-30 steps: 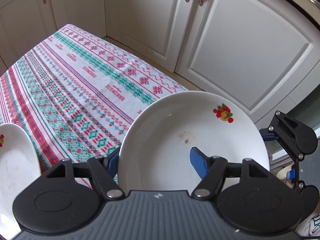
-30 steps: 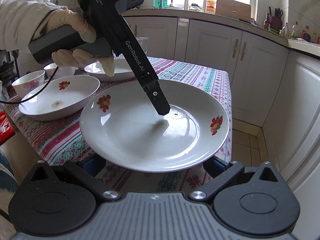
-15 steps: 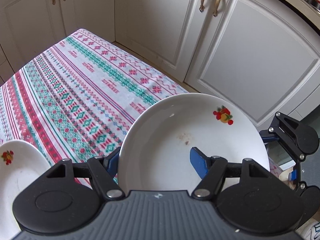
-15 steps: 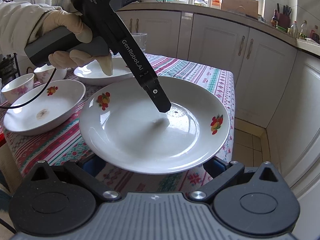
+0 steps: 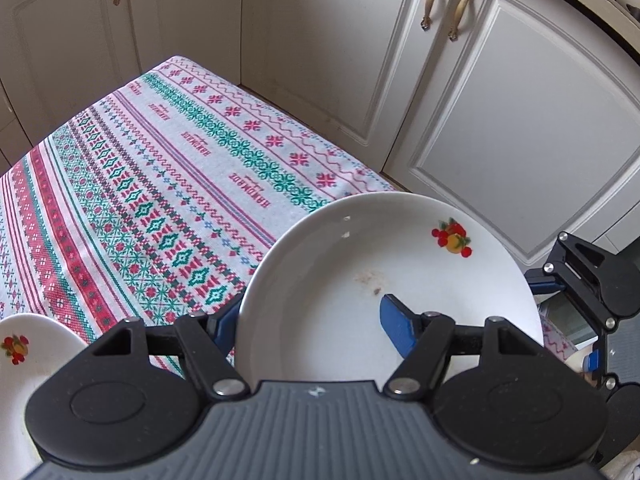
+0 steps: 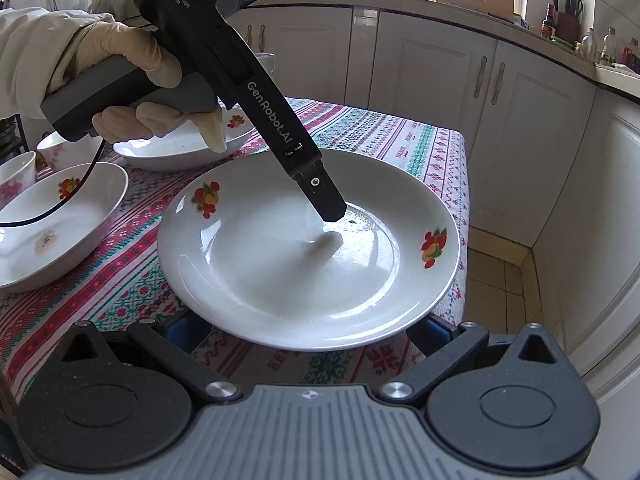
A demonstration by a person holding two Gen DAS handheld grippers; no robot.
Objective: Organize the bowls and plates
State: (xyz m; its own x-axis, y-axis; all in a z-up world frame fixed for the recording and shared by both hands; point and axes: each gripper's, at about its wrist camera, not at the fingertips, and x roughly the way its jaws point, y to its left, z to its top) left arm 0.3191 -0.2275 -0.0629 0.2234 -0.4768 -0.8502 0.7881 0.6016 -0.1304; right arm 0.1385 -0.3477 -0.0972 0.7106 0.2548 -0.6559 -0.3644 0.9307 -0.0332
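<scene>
A white plate with fruit decals (image 6: 288, 272) (image 5: 360, 304) is held above the table's near corner. My left gripper (image 5: 312, 320) is shut on the plate's rim, one blue finger (image 5: 396, 326) inside the plate and the other under it. In the right wrist view it reaches down into the plate (image 6: 324, 200). My right gripper (image 6: 308, 330) is open, its blue fingers spread below the plate's near edge, mostly hidden by it.
The table wears a striped patterned cloth (image 5: 160, 184). To the left stand a white bowl (image 6: 52, 220), another shallow bowl behind (image 6: 180, 148) and small cups (image 6: 16, 176). White cabinets (image 6: 520, 128) close in at right and behind the table.
The left gripper has carried the plate up and over the table; the bowls at left have slid further left in the right wrist view. Both grippers' jaws are unchanged.
</scene>
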